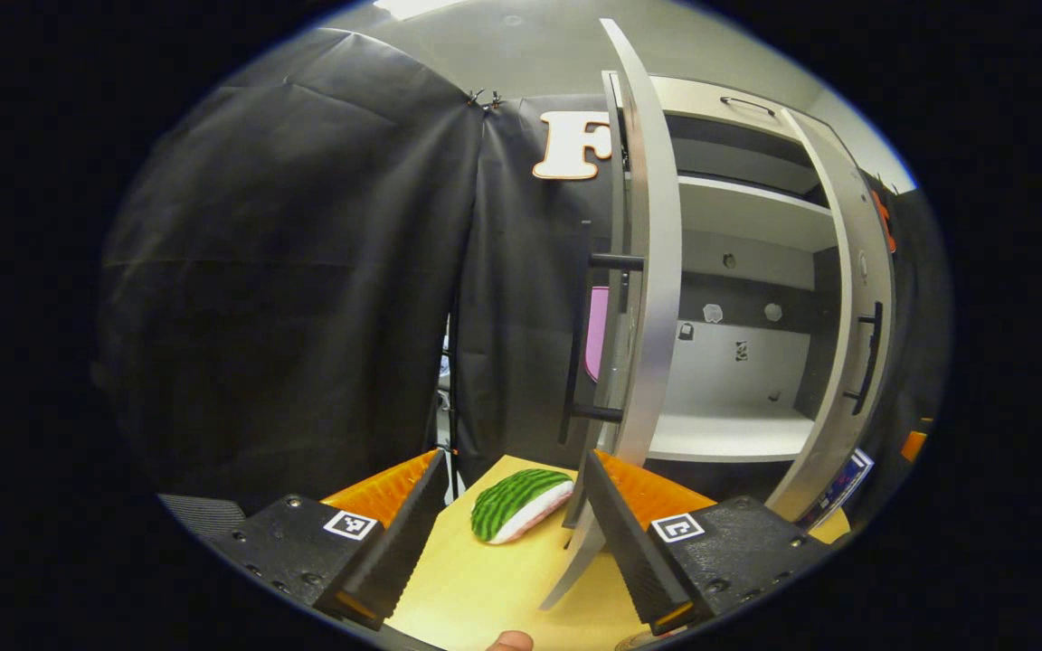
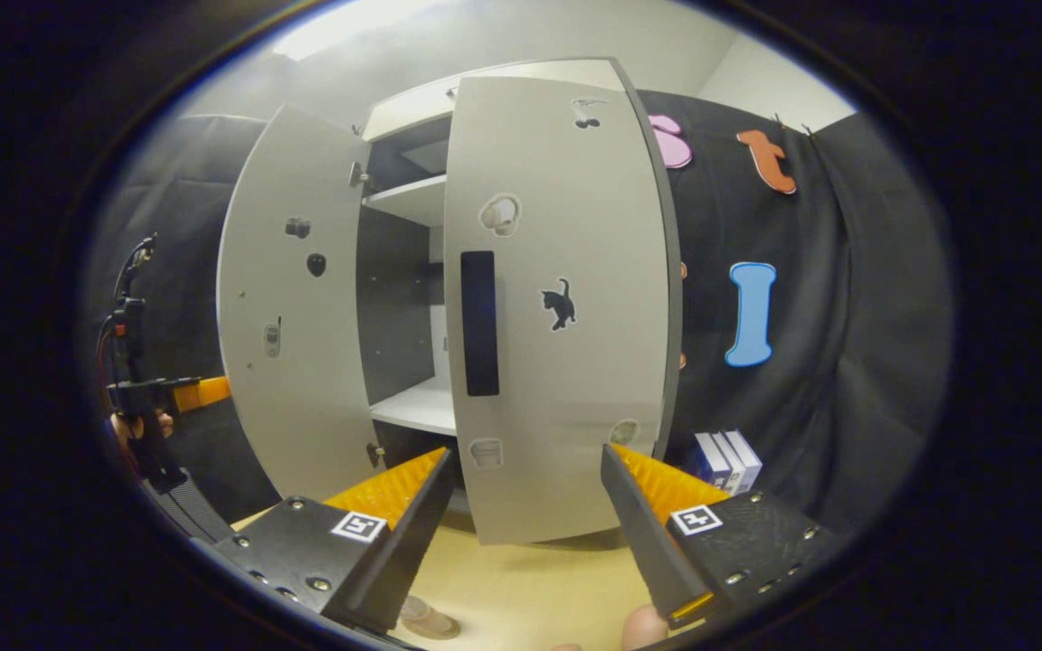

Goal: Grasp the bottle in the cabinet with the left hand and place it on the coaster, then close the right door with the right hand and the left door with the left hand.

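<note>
Left gripper view: left gripper (image 1: 510,533) with its jaws wide, nothing between the fingers. It hangs over the table (image 1: 485,588). A watermelon slice (image 1: 521,504) lies on the table just ahead of the gap between the fingers, nearer the left one and touching neither. Ahead and right of the slice, the left door (image 1: 652,271) stands edge-on, its lower edge just in front of the right finger (image 1: 629,533); its handle (image 1: 580,334) is on the face turned left. Beyond the door the cabinet (image 1: 738,235) is open, with its shelves in view. The right door (image 1: 851,325) stands farther right, also ajar, with a handle (image 1: 869,357) on its inner side.

Right gripper view: the other gripper (image 2: 164,395), held in a hand (image 2: 127,429), is far left, well apart; whether it is open can't be judged here. The left door (image 2: 290,316) is swung out ahead and left. The cabinet (image 2: 408,298) interior shows through the gap between the doors. The right door (image 2: 557,307) faces the camera straight ahead of the right gripper (image 2: 525,533), the handle (image 2: 479,323) above the left finger (image 2: 403,533). Right gripper jaws wide, empty, not touching the door. Boxes (image 2: 724,457) stand on the table just past the right finger, beside the door's edge.

Bottle and coaster: can't locate either with certainty; a small item at the bottom edge is cut off and unclear.
</note>
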